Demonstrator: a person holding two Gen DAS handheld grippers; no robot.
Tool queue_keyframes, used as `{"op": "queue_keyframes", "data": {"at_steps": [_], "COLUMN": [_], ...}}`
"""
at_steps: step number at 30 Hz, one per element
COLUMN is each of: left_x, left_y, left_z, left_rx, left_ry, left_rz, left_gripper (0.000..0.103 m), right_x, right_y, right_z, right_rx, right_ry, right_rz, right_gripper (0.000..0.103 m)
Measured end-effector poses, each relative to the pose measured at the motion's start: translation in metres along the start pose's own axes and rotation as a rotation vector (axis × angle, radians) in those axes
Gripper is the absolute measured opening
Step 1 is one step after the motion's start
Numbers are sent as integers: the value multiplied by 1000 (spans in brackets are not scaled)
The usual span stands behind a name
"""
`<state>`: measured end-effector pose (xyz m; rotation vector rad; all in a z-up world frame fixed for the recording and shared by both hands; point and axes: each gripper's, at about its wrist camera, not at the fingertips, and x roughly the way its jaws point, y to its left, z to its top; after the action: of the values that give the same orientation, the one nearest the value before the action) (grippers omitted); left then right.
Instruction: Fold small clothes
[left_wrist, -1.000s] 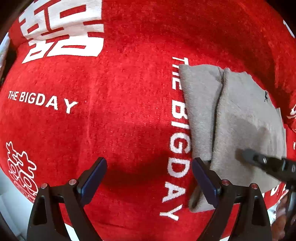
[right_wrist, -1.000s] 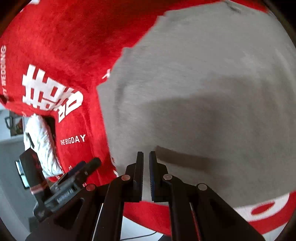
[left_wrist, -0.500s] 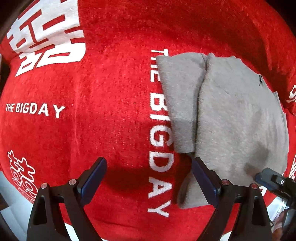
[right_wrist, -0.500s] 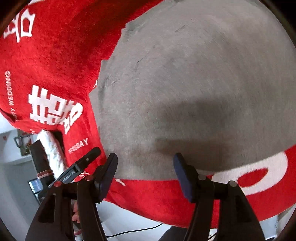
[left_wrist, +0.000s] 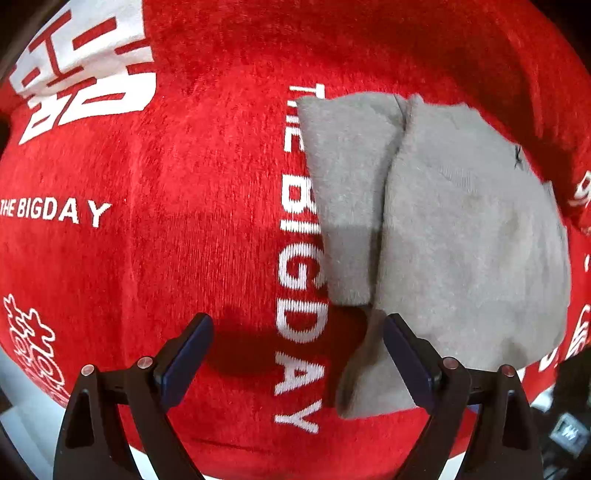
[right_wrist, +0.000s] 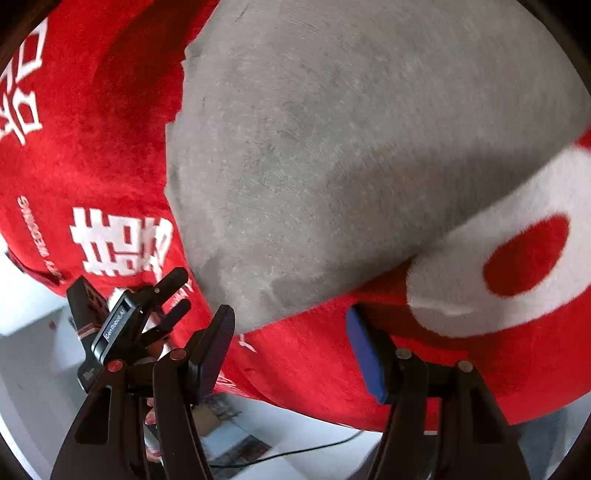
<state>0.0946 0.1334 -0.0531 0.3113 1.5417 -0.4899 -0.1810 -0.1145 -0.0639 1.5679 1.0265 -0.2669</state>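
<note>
A red cloth (left_wrist: 184, 240) with white lettering covers the surface; its near edge drops off just behind both grippers. The folded grey garment (left_wrist: 461, 240) lies on it, red margin all around. Left gripper (left_wrist: 297, 354) gapes wide beside the garment's near corner; right gripper (right_wrist: 291, 343) is wide, empty, just off its near edge.

Folded grey garment (left_wrist: 461, 240) on red cloth (left_wrist: 166, 240), left tool (left_wrist: 295, 354) spread wide, empty

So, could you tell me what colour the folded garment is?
Plain grey garment, clearest in the left wrist view.
</note>
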Motion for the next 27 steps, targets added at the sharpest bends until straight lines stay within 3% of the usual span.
{"op": "queue_keyframes", "data": {"at_steps": [5, 6, 13, 14, 15, 16, 22, 27], "left_x": [-5, -5, 6, 8, 9, 9, 29, 36], "left_y": [5, 4, 6, 7, 10, 11, 10, -14], "left_z": [12, 14, 31, 31, 31, 31, 34, 47], "left_rx": [-4, 0, -42, -59, -78, -91, -125, -121], "left_ry": [-45, -46, 11, 19, 25, 30, 138, 172], "left_rz": [-67, -78, -194, -215, -234, -248, -436, -582], "left_gripper": [94, 103, 103, 103, 103, 103, 103, 103], "right_x": [12, 16, 31, 31, 31, 30, 0, -11], "right_y": [-3, -2, 3, 4, 5, 8, 38, 50], "right_z": [0, 1, 11, 12, 14, 16, 25, 26], "right_rx": [64, 81, 175, 189, 199, 202, 91, 36], "right_ry": [-49, -58, -63, -59, -55, -51, -72, -56], "right_rz": [121, 141, 246, 261, 280, 297, 405, 407], "right_gripper": [68, 68, 66, 47, 16, 9, 9, 9]}}
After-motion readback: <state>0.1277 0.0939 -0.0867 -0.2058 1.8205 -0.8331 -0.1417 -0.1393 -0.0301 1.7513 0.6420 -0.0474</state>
